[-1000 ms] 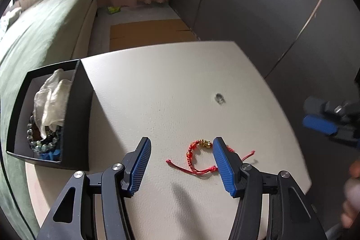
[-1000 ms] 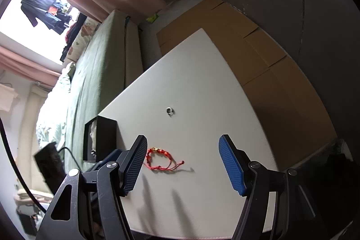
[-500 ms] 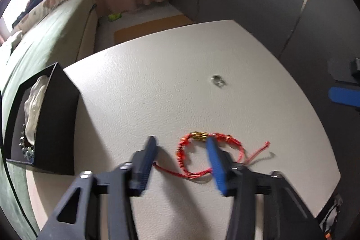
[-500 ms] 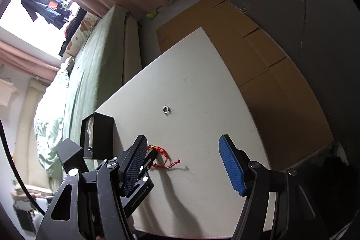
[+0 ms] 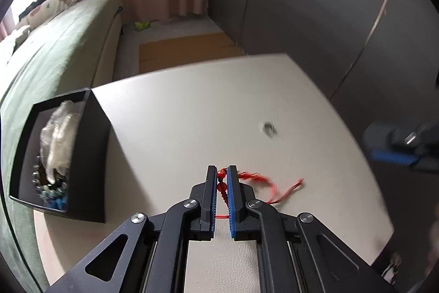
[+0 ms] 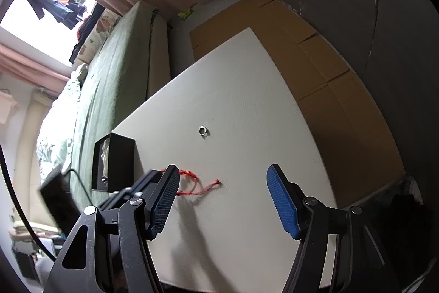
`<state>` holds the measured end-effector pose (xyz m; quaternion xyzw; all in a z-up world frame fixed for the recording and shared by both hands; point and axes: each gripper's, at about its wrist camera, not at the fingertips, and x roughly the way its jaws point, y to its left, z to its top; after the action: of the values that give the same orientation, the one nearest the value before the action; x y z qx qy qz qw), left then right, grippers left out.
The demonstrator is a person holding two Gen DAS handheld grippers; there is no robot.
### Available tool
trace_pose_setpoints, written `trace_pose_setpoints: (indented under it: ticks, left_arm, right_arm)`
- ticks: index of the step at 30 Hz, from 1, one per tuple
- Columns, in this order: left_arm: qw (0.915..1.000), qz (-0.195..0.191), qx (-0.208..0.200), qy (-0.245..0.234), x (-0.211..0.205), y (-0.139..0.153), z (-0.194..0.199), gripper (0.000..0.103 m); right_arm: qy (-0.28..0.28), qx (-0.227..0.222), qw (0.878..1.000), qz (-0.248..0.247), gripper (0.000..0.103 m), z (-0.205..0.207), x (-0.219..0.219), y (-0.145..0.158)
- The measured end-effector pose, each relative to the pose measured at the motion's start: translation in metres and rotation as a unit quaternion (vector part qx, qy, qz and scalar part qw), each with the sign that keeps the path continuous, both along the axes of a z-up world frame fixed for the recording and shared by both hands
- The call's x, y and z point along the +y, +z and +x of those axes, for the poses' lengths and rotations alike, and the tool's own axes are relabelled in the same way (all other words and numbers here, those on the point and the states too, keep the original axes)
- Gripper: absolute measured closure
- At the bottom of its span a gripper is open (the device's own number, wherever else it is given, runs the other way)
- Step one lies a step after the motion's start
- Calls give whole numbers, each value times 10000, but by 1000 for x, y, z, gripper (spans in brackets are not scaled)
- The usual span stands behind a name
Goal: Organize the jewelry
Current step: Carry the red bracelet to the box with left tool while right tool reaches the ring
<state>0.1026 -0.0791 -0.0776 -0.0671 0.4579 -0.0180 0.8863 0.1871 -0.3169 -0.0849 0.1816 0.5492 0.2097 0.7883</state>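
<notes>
Red cord and red beads: the red string bracelet (image 5: 222,184) sits pinched between my left gripper (image 5: 222,175) jaws, which have closed on its beaded stretch, with the loose cord ends (image 5: 285,190) trailing off to the right across the white table (image 5: 178,114). From the right wrist view the tails (image 6: 203,187) lie on or just above the tabletop; the blur there keeps me from saying which. I judge the pickup step is in hand: the grasp is made, the carry not yet done.

My right gripper (image 6: 223,199) hangs over the near table edge with its jaws wide apart, holding nothing.

Further out on the table lies a small silver ring (image 5: 269,128), well apart from the bracelet and untouched. At the left edge stands the open black jewelry box (image 5: 90,144), with a dark bead bracelet (image 5: 46,187) and a crumpled clear plastic bag (image 5: 59,133) inside it.

As I read it, the next move calls for lifting the bracelet clear so the tails do not drag, swinging left over the box wall, and opening the jaws only once the beads are above the interior. The cord is limp, so I would expect the tails to swing and perhaps catch on the box rim; a high, slow carry seems wise. The ring would be left for afterwards.
</notes>
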Motion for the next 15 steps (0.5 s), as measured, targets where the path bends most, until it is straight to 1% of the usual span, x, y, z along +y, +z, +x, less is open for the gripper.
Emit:
trace_pose_setpoints:
  ticks: [4, 11, 12, 15]
  left_arm:
    - [9996, -207, -172, 125, 13, 15, -1, 96]
    - [9962, -578, -487, 431, 44, 39, -4, 96]
    - [9955, -624, -524, 482, 49, 42, -5, 96]
    - [9933, -761, -624, 606, 61, 49, -5, 96]
  right_arm:
    - [-72, 81, 9999, 78, 36, 5, 5, -7]
    - [-60, -106, 9995, 305, 37, 15, 29, -9]
    - [-54, -141, 9995, 282, 38, 16, 33, -8]
    - [52, -220, 9994, 246, 47, 22, 48, -10]
